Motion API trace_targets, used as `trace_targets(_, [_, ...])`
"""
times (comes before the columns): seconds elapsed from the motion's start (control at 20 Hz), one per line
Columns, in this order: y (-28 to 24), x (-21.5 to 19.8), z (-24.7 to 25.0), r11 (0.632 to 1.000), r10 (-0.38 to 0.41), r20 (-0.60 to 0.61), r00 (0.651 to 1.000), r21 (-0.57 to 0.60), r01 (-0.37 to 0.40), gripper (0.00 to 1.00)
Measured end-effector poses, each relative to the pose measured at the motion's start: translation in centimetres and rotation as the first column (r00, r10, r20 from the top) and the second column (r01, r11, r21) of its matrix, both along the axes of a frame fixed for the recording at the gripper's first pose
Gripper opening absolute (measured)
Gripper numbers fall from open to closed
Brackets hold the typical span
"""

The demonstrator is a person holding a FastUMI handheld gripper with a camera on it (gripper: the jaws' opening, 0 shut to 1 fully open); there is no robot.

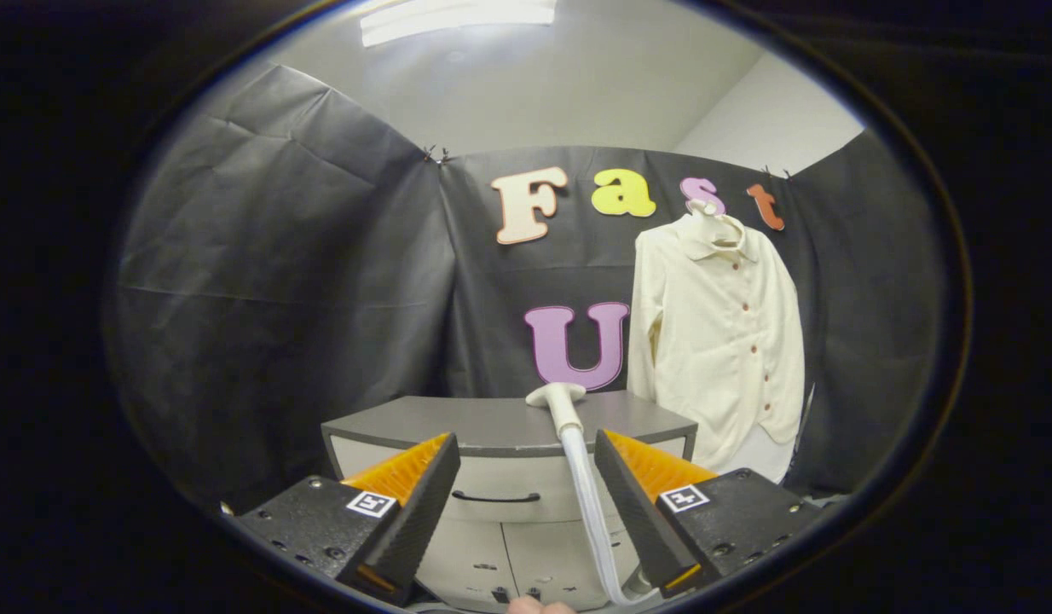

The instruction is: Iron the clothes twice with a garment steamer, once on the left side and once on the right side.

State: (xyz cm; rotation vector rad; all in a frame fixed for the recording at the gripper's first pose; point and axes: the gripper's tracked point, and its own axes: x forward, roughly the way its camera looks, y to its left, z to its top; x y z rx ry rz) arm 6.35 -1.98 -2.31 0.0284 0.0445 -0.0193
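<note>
A cream button-up shirt (720, 341) hangs on a hanger against the black back wall, beyond my fingers and to the right of them. The white steamer head (560, 401) lies on top of a grey cabinet (458, 426), just ahead of my fingers. Its pale ribbed hose (592, 512) runs down the cabinet front, passing between my fingers close to the right one. My gripper (526, 456) is open, nothing touching either finger.
The grey cabinet has a drawer with a dark handle (496, 497) on its front. Black cloth walls close the booth on the left, back and right. A fingertip (539, 606) shows below the fingers.
</note>
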Motion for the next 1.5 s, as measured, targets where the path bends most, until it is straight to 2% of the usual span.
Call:
trace_targets(0.45, [-1.5,5.6,0.0,1.000,-0.012,-0.011,1.000,-0.015,0.012,0.96])
trace_targets(0.8, [-3.2,10.1,-1.9,0.999,-0.042,-0.065,0.997,-0.029,0.040,0.97])
trace_targets(1.05, [-4.1,14.4,-4.2,0.996,-0.061,-0.155,0.986,-0.070,0.051,0.97])
trace_targets(1.2, [-3.6,17.1,-5.8,0.997,-0.045,-0.204,0.978,-0.063,0.033,0.97])
trace_targets(1.5, [-3.9,21.1,-9.7,0.991,-0.067,-0.328,0.942,-0.131,0.024,0.97])
